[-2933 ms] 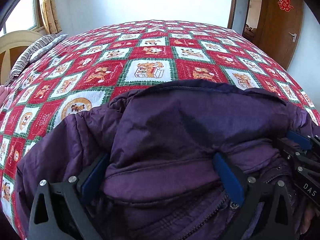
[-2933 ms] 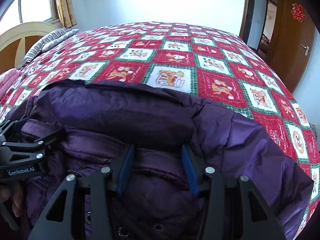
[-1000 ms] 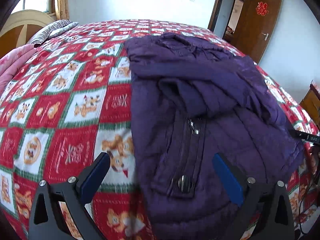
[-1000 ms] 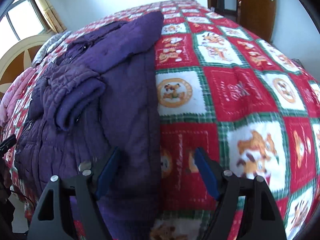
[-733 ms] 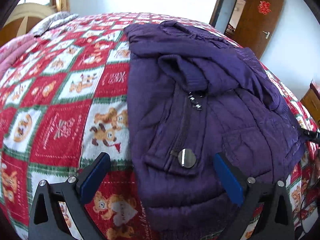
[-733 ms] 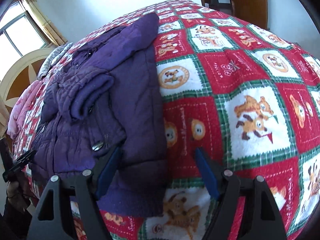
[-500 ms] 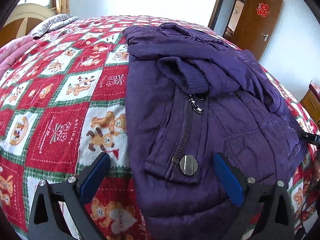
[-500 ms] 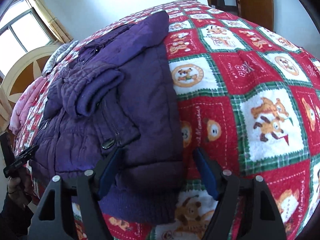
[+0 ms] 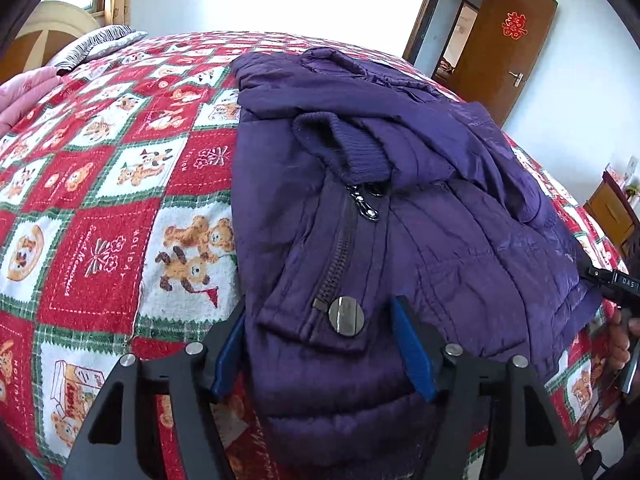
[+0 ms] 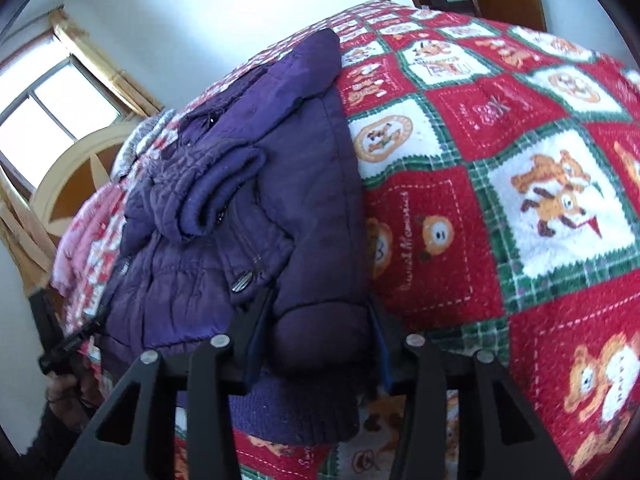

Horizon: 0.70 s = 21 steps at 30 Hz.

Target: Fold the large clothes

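A dark purple padded jacket (image 9: 400, 184) lies on the bed, its sleeves folded in over the body. My left gripper (image 9: 320, 340) straddles its near left hem corner by the zip pocket and snap button (image 9: 346, 315), its blue fingers (image 9: 414, 356) partly closed around the fabric. In the right wrist view the jacket (image 10: 280, 168) runs away from me. My right gripper (image 10: 316, 344) straddles the right hem corner, its fingers pressed against the puffy hem. The other gripper shows at each view's edge, in the left wrist view (image 9: 616, 280) and in the right wrist view (image 10: 64, 344).
A red, white and green teddy-bear quilt (image 9: 100, 216) covers the bed. A pink cover (image 9: 16, 100) and striped pillow (image 9: 100, 40) lie at the far left. A brown door (image 9: 508, 48) stands open at the back right. A wooden headboard (image 10: 68, 172) stands by the window.
Both grippers have narrowed around the jacket's hem corners; half a second ago their fingers stood wide open. The right gripper has tilted and moved closer to the hem.
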Motion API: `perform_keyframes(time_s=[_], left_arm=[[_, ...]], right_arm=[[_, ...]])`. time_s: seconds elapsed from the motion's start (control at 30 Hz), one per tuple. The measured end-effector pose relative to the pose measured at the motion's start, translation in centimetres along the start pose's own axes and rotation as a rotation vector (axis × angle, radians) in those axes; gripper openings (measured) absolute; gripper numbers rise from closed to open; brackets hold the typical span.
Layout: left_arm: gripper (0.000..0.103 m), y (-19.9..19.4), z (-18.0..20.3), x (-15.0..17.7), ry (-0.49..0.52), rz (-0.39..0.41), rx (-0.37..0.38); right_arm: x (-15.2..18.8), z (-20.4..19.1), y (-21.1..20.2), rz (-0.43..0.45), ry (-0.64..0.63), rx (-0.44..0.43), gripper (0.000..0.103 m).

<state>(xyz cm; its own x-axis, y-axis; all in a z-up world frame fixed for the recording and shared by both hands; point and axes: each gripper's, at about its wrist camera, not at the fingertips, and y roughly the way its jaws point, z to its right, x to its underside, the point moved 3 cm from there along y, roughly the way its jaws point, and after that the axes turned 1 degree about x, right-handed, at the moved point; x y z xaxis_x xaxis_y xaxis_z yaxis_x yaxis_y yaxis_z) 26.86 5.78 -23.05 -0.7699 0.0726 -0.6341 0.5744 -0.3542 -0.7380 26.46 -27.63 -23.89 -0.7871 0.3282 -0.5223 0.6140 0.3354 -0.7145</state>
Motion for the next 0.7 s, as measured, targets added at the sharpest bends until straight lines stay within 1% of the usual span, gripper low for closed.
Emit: perform_keyframes(time_s=[0.03, 0.07, 0.1, 0.13, 0.17, 0.23, 0.33, 0.47, 0.6, 0.7], left_arm=[[0.068, 0.0, 0.2, 0.1, 0.016, 0.005, -0.004], [0.058, -0.2, 0.3, 0.1, 0.023, 0.011, 0.003], [0.052, -0.4, 0.2, 0.1, 0.026, 0.016, 0.008], [0.04, -0.8, 0.1, 0.1, 0.029, 0.025, 0.021], [0.036, -1.2, -0.1, 0.1, 0.027, 0.028, 0.033], [0.032, -2.3, -0.2, 0.3, 0.022, 0.032, 0.062], [0.029, -4.1, 0.5, 1.0, 0.058, 0.058, 0.08], [0.026, -6.8, 0.7, 1.8, 0.036, 0.083, 0.167], [0.025, -9.5, 1.4, 3.3, 0.05, 0.103, 0.227], [0.023, -11.4, 1.4, 4.5, 0.011, 0.1, 0.3]], right_arm=[[0.0, 0.0, -0.1, -0.005, 0.007, -0.007, 0.04], [0.0, 0.1, -0.2, -0.007, 0.017, -0.023, 0.037], [0.0, 0.2, -0.3, -0.008, 0.028, -0.045, 0.036], [0.1, 0.3, -0.5, -0.006, 0.031, -0.057, 0.035], [0.3, 0.3, -0.8, -0.004, 0.03, -0.062, 0.034], [0.6, 0.1, -1.4, 0.005, 0.029, -0.07, 0.033], [1.3, 0.0, -2.3, 0.011, 0.041, -0.089, 0.033], [2.7, 0.0, -4.2, 0.013, 0.064, -0.134, 0.032], [4.6, -0.6, -6.6, 0.009, 0.052, -0.16, 0.03], [6.3, -0.7, -8.2, -0.002, 0.068, -0.194, 0.026]])
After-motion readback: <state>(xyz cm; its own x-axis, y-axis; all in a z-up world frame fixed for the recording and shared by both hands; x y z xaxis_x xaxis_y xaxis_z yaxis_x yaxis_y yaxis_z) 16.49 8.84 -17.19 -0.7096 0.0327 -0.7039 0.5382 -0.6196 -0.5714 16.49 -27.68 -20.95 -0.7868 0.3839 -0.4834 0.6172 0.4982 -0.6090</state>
